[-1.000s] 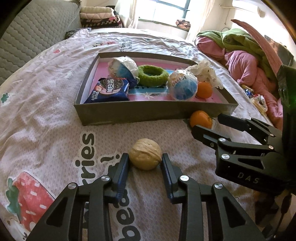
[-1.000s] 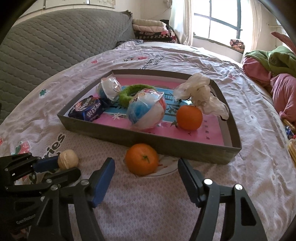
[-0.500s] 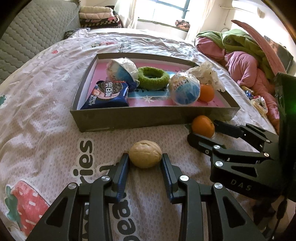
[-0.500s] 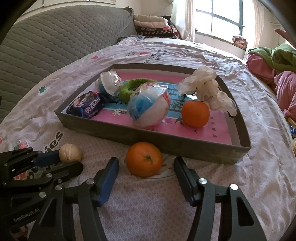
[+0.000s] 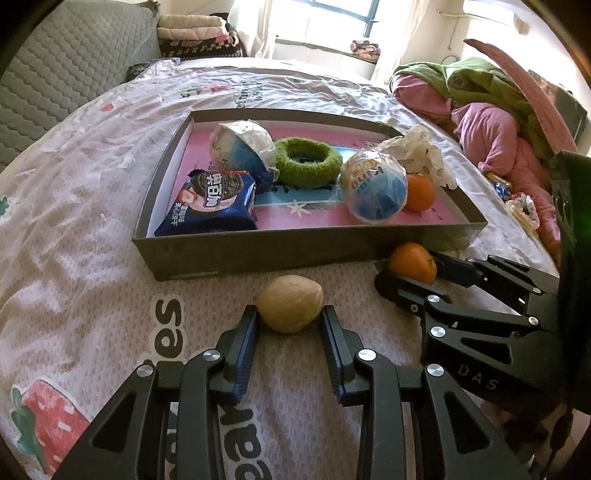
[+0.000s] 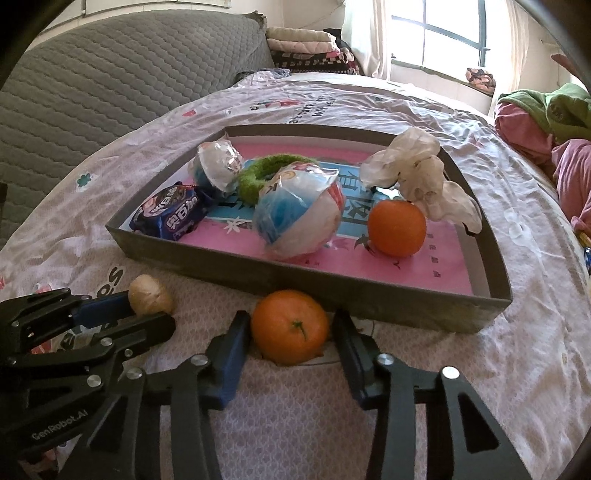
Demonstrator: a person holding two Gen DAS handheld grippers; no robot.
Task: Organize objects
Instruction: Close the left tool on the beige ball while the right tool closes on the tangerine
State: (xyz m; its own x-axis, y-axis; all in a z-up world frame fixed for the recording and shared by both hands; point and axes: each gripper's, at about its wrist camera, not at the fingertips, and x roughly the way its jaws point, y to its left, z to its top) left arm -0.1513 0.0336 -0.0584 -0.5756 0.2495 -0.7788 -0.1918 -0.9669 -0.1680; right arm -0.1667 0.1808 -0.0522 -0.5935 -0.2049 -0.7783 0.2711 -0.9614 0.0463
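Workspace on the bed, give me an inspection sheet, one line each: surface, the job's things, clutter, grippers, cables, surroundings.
Surface: bedsheet with a strawberry print and lettering.
Job's things: grey tray holding a blue snack packet, two wrapped balls, a green ring, a crumpled plastic bag and an orange. A walnut and a second orange lie on the sheet in front of the tray.
Clutter: nothing seen on the sheet beyond these.
Grippers: left gripper shut on the walnut; right gripper closing around the second orange, pads at its sides.
Cables: nothing seen.
Surroundings: grey quilted headboard, folded blankets, window, pink and green bedding pile.
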